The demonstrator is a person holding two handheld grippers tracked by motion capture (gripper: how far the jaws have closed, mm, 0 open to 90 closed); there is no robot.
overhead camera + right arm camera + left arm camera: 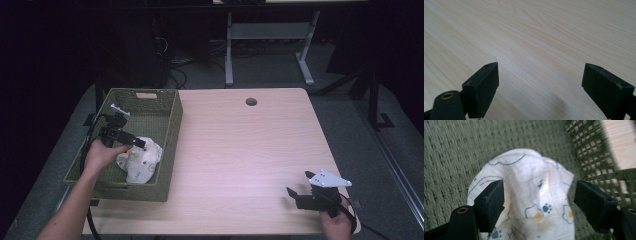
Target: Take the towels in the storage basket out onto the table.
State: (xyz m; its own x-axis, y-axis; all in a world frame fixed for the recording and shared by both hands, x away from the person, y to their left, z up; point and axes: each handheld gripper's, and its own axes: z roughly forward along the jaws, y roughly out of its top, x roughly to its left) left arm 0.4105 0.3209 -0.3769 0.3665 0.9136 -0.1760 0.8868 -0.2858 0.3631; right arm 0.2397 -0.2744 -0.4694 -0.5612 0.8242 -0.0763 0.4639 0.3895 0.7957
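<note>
Left claw (136, 141) poised wide over the printed cloth (140, 159) in the woven basket (172, 125)

Sink both pads around the cloth's raised fold before closing, staying off the basket wall; right claw (295, 194) waits open, empty, over the tabletop (240, 150).

Overhead light is brightening the wooden table (240, 145); the surrounding room is lying in deep shadow. Motion blur is smearing the green woven basket (454, 150). Soft shadows are falling near the jaws.
</note>
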